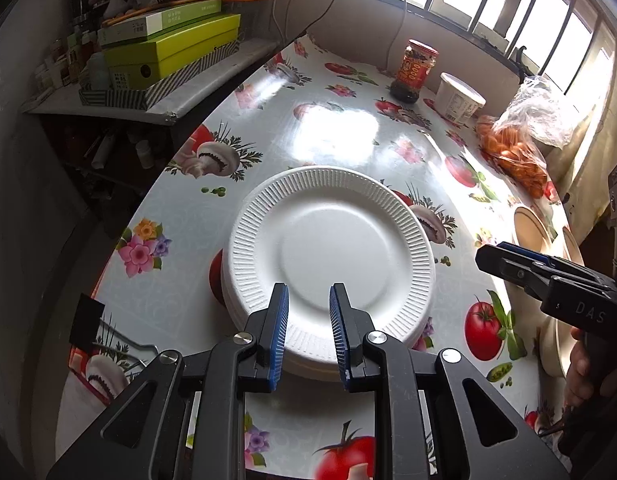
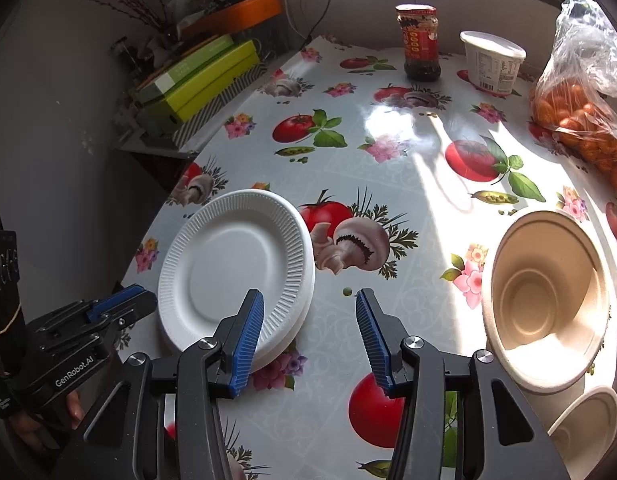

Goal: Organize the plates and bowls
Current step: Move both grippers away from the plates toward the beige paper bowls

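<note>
Plates [image 1: 332, 256] stacked on table [image 1: 348, 136] just beyond my left fingers [image 1: 279, 320], narrow, empty; right gripper [image 2: 310, 340] mid-wide, empty, bowl [image 2: 548, 300] off to its right; looks light, flimsy; I'd pinch the rim.

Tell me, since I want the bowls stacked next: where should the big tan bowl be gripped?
Pinch the tan bowl at its thin near rim, one finger inside and one outside, coming from above on the near side. It sits upright and open, and the body looks too wide to span.
</note>
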`<state>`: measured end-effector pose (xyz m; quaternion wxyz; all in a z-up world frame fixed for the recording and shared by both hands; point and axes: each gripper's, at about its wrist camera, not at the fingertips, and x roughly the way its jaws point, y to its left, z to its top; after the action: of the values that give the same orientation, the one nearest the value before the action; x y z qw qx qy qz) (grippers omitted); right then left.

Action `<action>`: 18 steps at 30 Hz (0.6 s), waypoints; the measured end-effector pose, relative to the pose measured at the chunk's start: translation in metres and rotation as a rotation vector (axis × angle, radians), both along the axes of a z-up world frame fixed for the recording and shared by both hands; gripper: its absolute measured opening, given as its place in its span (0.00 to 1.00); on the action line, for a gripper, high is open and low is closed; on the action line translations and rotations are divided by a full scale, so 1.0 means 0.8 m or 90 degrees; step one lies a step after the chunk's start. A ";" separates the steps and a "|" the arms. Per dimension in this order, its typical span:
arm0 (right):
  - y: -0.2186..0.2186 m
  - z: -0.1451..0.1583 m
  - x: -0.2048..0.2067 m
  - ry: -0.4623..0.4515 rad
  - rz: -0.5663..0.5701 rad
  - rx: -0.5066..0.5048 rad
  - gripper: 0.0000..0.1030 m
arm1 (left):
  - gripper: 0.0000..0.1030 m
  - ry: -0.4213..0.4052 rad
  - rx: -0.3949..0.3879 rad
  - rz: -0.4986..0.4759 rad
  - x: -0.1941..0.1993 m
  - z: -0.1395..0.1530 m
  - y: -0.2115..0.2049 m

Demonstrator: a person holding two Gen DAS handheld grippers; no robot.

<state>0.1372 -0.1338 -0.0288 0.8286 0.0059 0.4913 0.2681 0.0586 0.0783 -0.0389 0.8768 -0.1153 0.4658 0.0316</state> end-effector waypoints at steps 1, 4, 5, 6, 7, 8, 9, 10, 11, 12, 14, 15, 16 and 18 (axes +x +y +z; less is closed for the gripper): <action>-0.004 0.002 -0.003 -0.009 -0.005 -0.004 0.47 | 0.21 -0.006 0.011 -0.004 -0.001 0.002 -0.005; -0.015 0.007 -0.013 -0.029 -0.021 0.000 0.49 | 0.21 -0.015 0.014 -0.020 -0.004 0.007 -0.019; -0.021 0.008 -0.017 -0.032 -0.028 0.005 0.50 | 0.21 -0.018 0.013 -0.024 -0.005 0.008 -0.024; -0.026 0.008 -0.020 -0.034 -0.035 0.009 0.51 | 0.21 -0.022 0.014 -0.026 -0.006 0.009 -0.028; -0.032 0.009 -0.024 -0.038 -0.042 0.010 0.51 | 0.21 -0.025 0.015 -0.031 -0.006 0.010 -0.033; -0.037 0.009 -0.027 -0.042 -0.046 0.011 0.51 | 0.21 -0.026 0.014 -0.037 -0.006 0.011 -0.038; -0.041 0.010 -0.031 -0.048 -0.051 0.009 0.51 | 0.21 -0.026 0.014 -0.045 -0.006 0.011 -0.044; -0.046 0.010 -0.035 -0.053 -0.058 0.007 0.51 | 0.21 -0.028 0.015 -0.052 -0.007 0.012 -0.050; -0.051 0.010 -0.038 -0.057 -0.064 0.006 0.51 | 0.21 -0.028 0.017 -0.058 -0.007 0.012 -0.055; -0.056 0.010 -0.041 -0.059 -0.072 0.003 0.51 | 0.21 -0.030 0.019 -0.062 -0.008 0.013 -0.060; -0.066 0.010 -0.047 -0.062 -0.087 0.004 0.51 | 0.21 -0.034 0.019 -0.072 -0.008 0.014 -0.068; -0.071 0.010 -0.049 -0.064 -0.093 0.004 0.51 | 0.21 -0.034 0.017 -0.076 -0.008 0.014 -0.072; -0.075 0.010 -0.052 -0.066 -0.099 0.006 0.51 | 0.21 -0.035 0.016 -0.082 -0.007 0.014 -0.077; -0.084 0.011 -0.057 -0.071 -0.109 0.004 0.51 | 0.21 -0.033 0.016 -0.091 -0.006 0.012 -0.086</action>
<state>0.0918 -0.2012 -0.0203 0.8744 0.0355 0.4416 0.1977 0.0537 0.0098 -0.0290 0.8900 -0.0718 0.4493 -0.0285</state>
